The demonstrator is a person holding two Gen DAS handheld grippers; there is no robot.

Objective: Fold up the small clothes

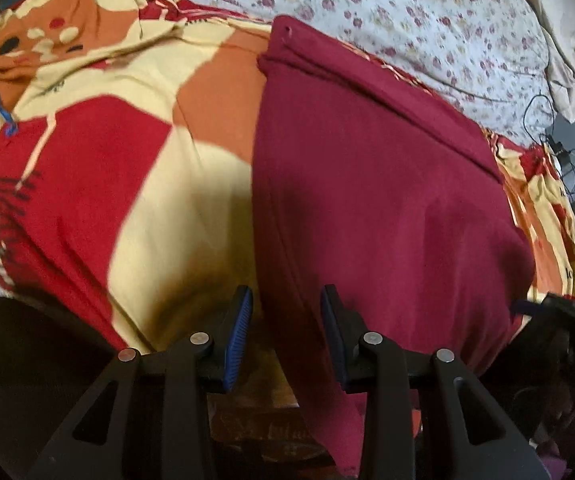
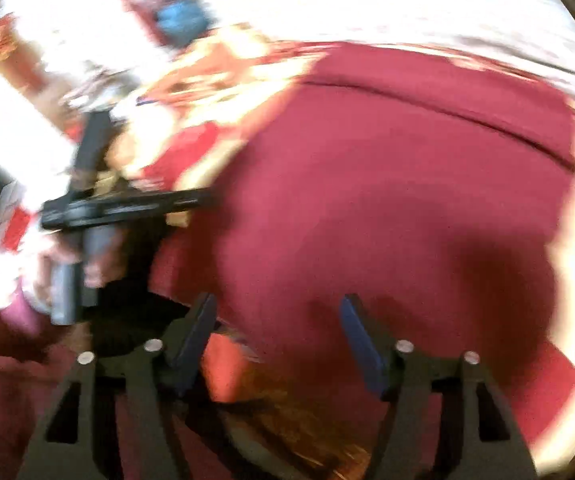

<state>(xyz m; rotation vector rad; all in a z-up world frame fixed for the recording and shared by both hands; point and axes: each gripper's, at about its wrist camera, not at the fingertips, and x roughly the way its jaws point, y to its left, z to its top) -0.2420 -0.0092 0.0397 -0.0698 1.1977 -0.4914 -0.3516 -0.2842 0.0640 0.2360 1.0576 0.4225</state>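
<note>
Where the maroon garment (image 1: 367, 184) lay on the patterned bedspread (image 1: 135, 168), it was already flattened into a rough rectangle, with one long fold line running across its far part — so at least one fold looked done. Its near corner drooped over the bed's edge, and further folds to make it smaller probably remained. Both tongs hovered at the near hem. The left gripper (image 1: 286, 320) stood partly open over the garment's left border, one pad on each side of that edge, neither seeming to press. The right gripper (image 2: 277, 328) gaped wider above the cloth, holding nothing, though that view was badly blurred. Beyond lay a flowered sheet (image 1: 407, 12) — and cables (image 1: 563, 152) at the far right.
</note>
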